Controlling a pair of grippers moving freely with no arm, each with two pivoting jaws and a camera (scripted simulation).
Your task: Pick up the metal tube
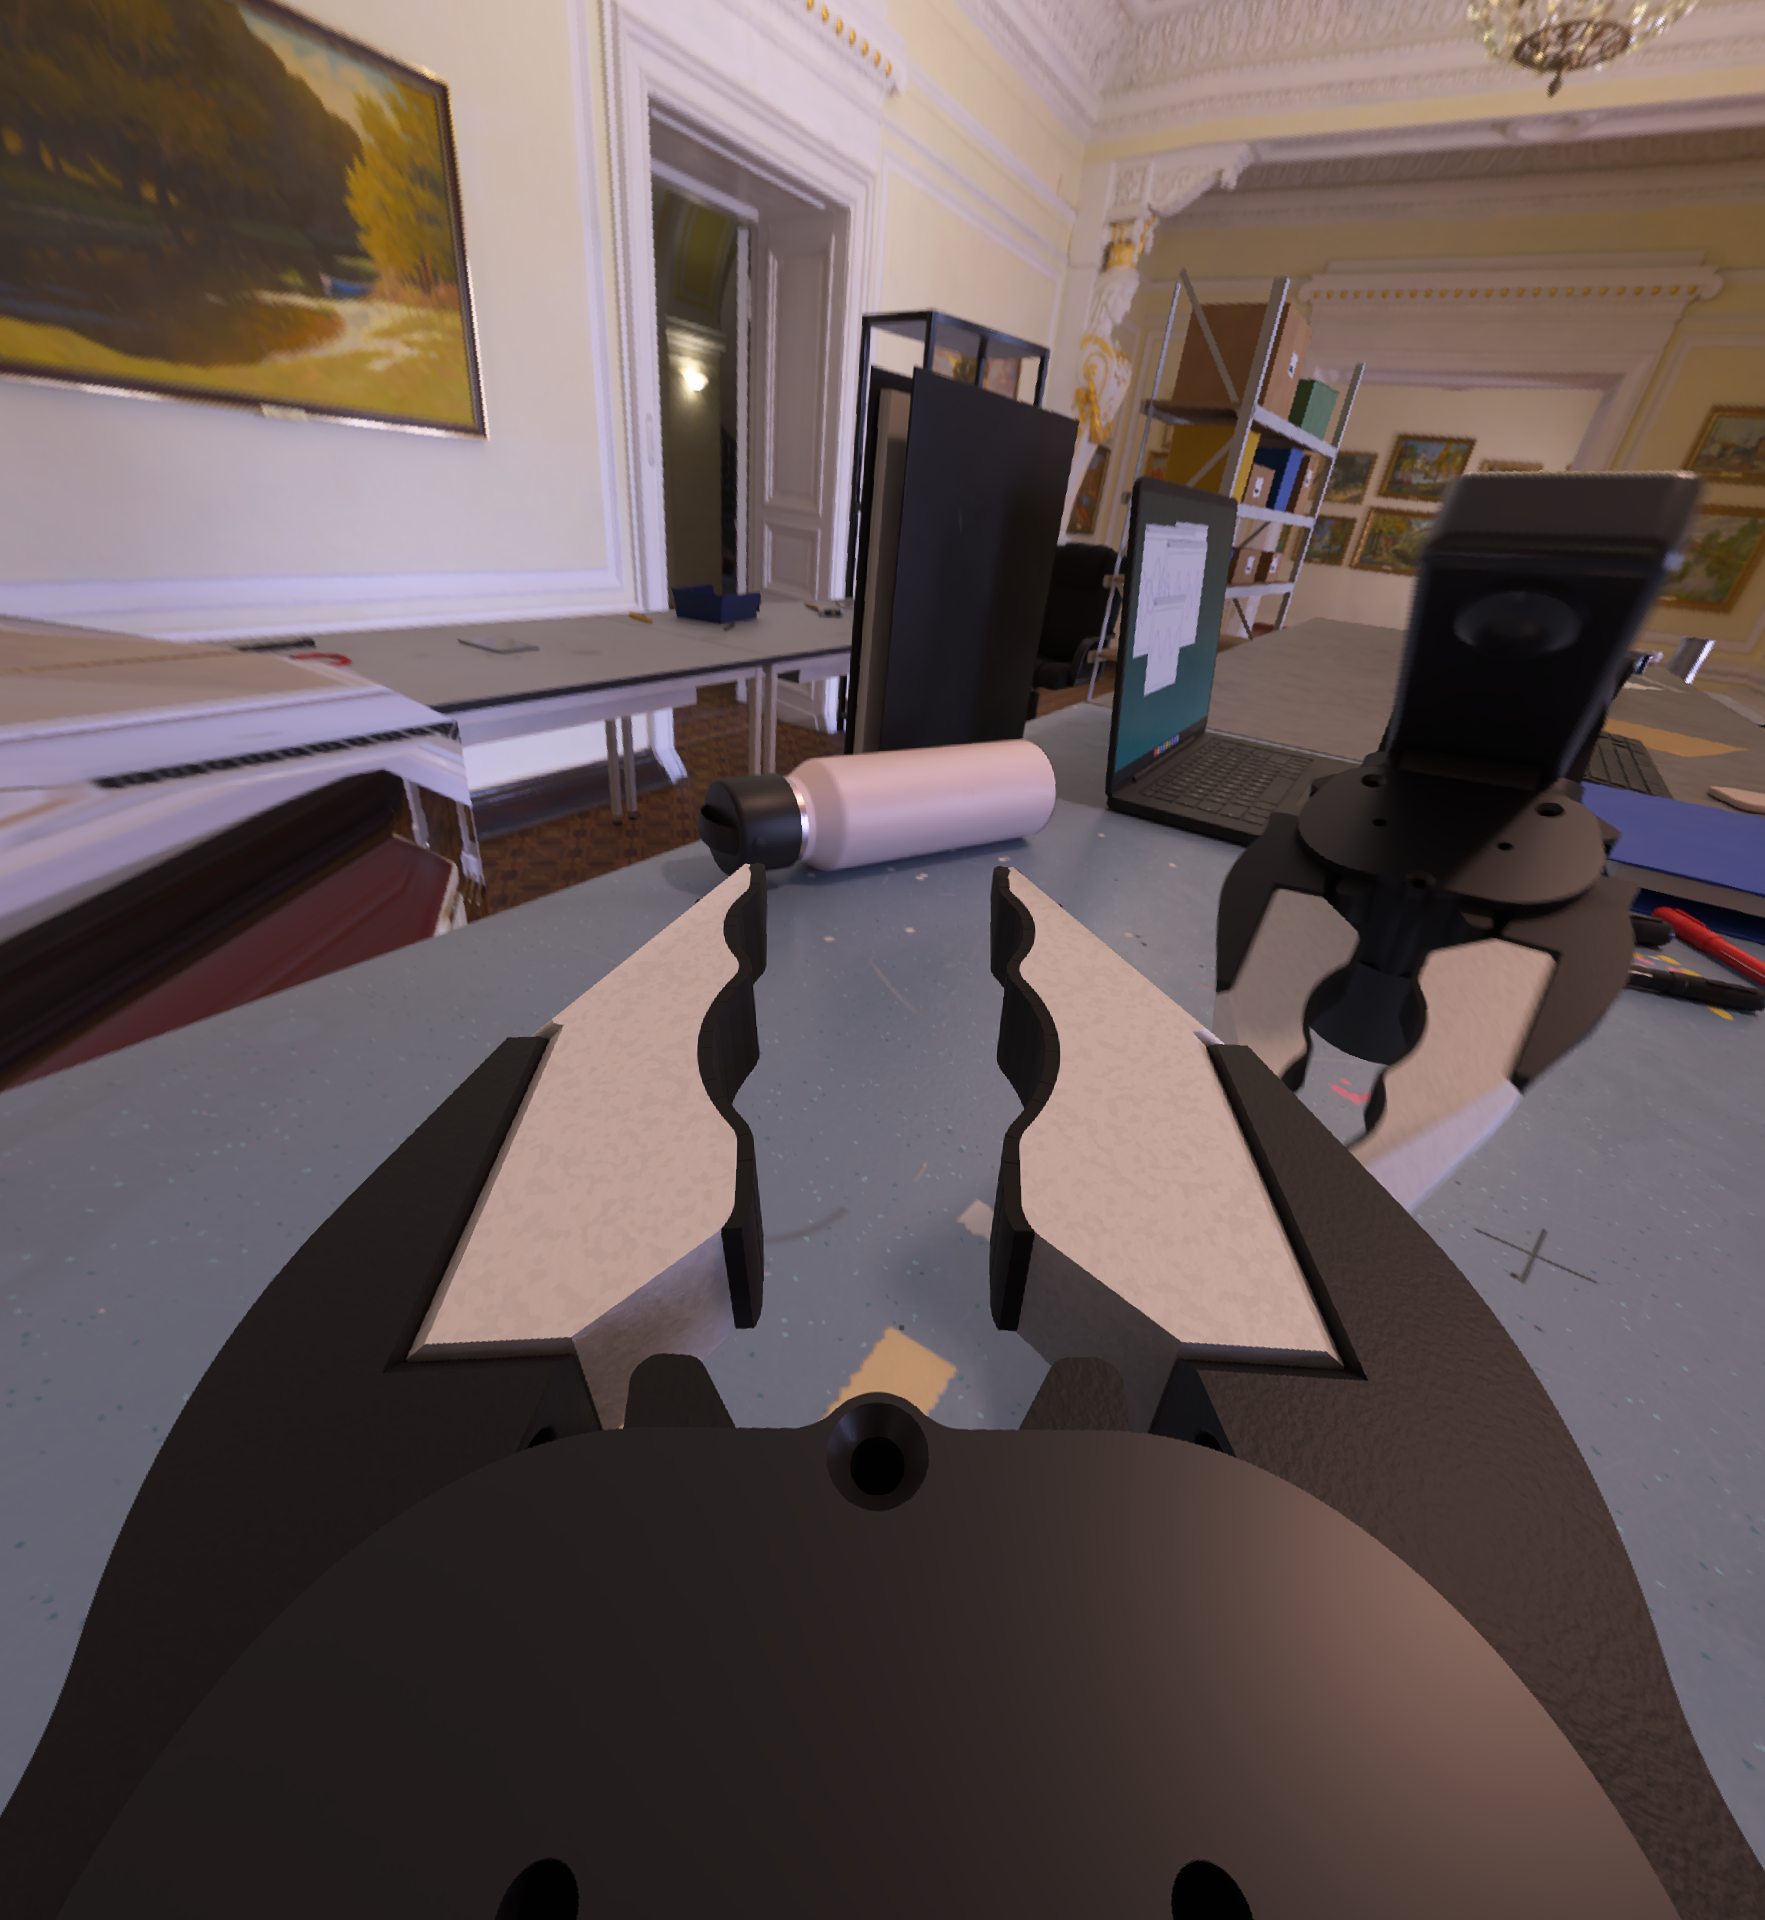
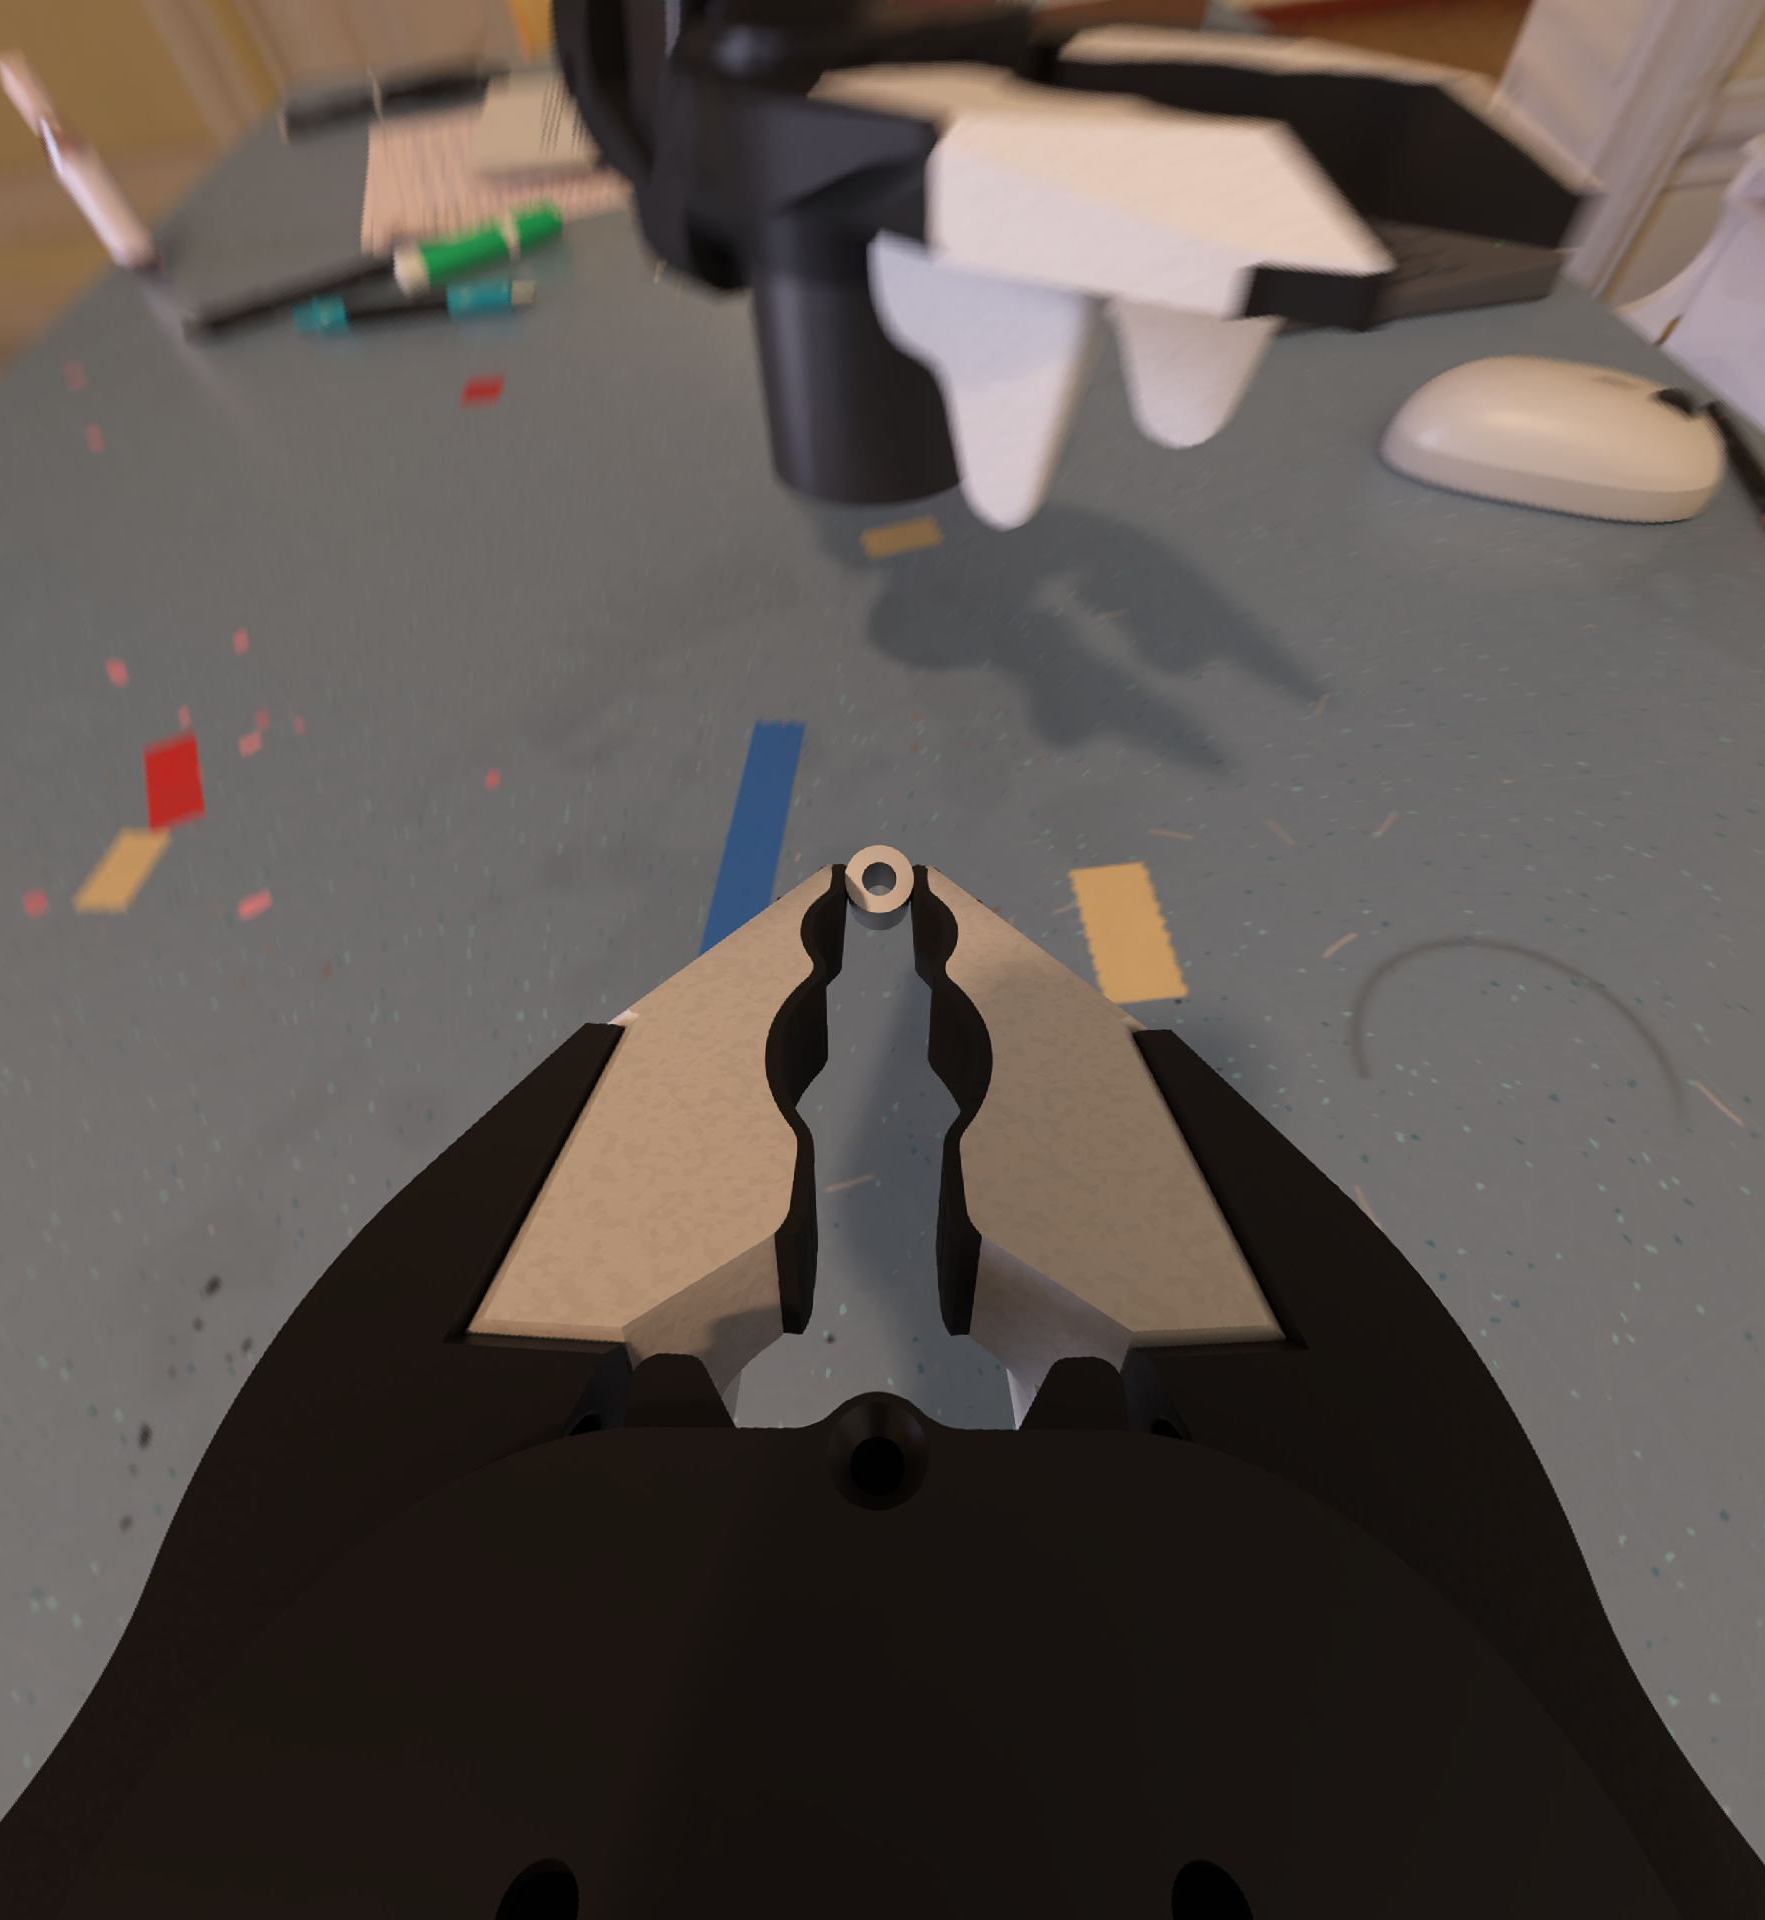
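Observation:
The metal tube [image 2: 879,891] is a small grey hollow cylinder, seen end-on in the right wrist view. My right gripper [image 2: 879,896] is shut on it at the very fingertips, above the grey-blue table [image 2: 442,1039]. The right gripper also shows in the left wrist view [image 1: 1366,1081], pointing down at the right; the tube is hidden there. My left gripper [image 1: 876,894] is open and empty, hovering over the table. It shows blurred at the top of the right wrist view [image 2: 1096,416].
A white bottle [image 1: 899,805] lies on its side ahead of the left gripper, with a laptop [image 1: 1184,686] and red pen [image 1: 1745,961] to the right. A white mouse [image 2: 1553,436], markers [image 2: 473,255] and tape scraps [image 2: 173,779] are on the table.

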